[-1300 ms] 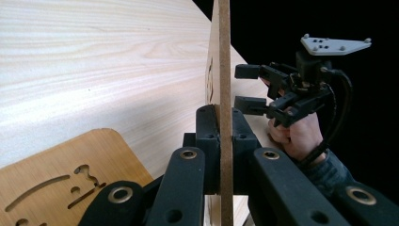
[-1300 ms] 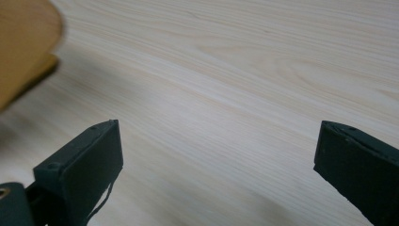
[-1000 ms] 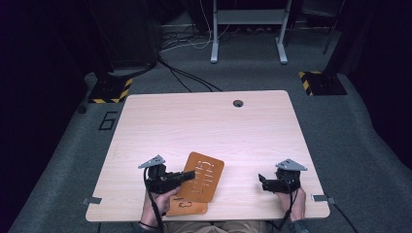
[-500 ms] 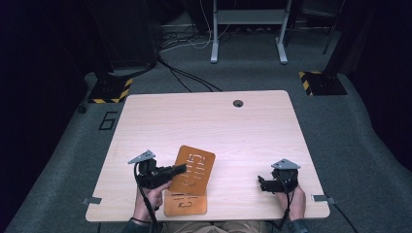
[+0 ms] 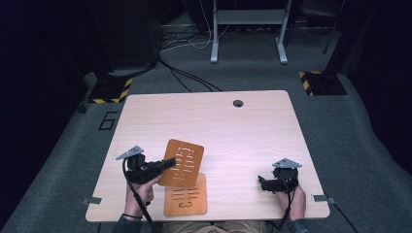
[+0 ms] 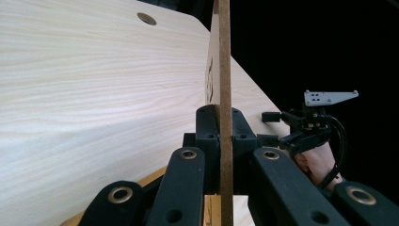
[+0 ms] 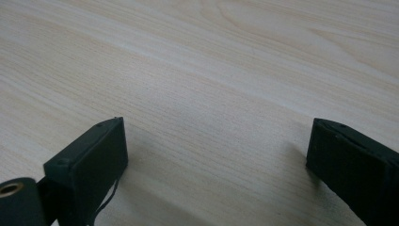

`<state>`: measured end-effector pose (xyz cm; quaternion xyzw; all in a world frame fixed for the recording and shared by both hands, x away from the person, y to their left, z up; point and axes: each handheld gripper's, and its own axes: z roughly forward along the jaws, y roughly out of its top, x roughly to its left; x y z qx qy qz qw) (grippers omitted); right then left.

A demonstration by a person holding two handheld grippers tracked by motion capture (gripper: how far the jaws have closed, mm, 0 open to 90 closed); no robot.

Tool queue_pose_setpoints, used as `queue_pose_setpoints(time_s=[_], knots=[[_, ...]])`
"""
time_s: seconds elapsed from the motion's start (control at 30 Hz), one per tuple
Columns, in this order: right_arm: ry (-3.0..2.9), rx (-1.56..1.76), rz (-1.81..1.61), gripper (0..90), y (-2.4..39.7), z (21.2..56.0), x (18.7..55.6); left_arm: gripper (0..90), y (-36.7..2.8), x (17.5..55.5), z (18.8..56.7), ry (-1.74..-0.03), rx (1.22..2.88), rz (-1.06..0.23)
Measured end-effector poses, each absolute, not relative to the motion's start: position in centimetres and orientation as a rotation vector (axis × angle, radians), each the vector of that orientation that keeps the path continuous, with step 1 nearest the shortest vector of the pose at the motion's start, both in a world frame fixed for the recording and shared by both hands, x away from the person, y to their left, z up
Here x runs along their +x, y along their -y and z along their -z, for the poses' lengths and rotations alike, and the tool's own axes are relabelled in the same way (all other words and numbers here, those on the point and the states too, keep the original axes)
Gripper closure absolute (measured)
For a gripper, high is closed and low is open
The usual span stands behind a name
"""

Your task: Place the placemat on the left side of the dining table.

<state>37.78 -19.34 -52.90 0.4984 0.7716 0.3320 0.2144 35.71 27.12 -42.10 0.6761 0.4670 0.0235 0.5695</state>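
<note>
Near the front left corner of the counter [image 5: 233, 126], the left hand-held gripper [image 5: 165, 165] was clamped on the left edge of a thin brown slotted board [image 5: 182, 162], which it held tilted up off the surface. In the left gripper view the board [image 6: 225, 70] stood edge-on between the black pads [image 6: 208, 136], pinched only along a narrow strip. A second slotted board [image 5: 185, 195] lay flat at the counter's front edge, just below the raised one and partly overlapped by it in the high view.

The likeliest trouble, as I judged it, was the raised board pivoting or slipping in so shallow an edge grip, since most of its weight hung out to one side of the pads. A quick swing could twist it loose, and it would drop onto the flat board or slide off the front edge. Its lower corner might also catch the flat board and drag it.

The left forearm came in from the front edge, wrist roughly level, jaws pointing right towards the counter's middle. The right hand-held gripper [image 5: 265, 183] rested low near the front right corner, jaws apart with nothing between them, pointing left above bare wood [image 7: 211, 70].
</note>
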Motion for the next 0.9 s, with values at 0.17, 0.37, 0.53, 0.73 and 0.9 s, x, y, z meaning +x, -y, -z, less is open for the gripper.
queue_pose_setpoints(time_s=[0.17,0.37,0.53,0.73,0.9], knots=[[-2.14,1.383,-0.92,4.7,19.3,52.9,37.8,85.9,-27.6,35.9,41.8,-1.108,1.587,-0.07],[-2.134,1.384,-0.917,4.7,19.4,52.9,37.8,85.9,-28.7,36.3,41.4,-1.128,1.577,-0.103],[-2.134,1.386,-0.917,4.7,19.4,52.9,37.8,85.9,-29.4,36.5,41.1,-1.137,1.574,-0.124],[-2.132,1.387,-0.917,4.8,19.4,52.9,37.8,85.9,-30.2,37.1,40.9,-1.16,1.569,-0.14],[-2.131,1.389,-0.917,4.8,19.4,52.9,37.8,85.9,-30.7,37.5,40.7,-1.175,1.568,-0.147]])
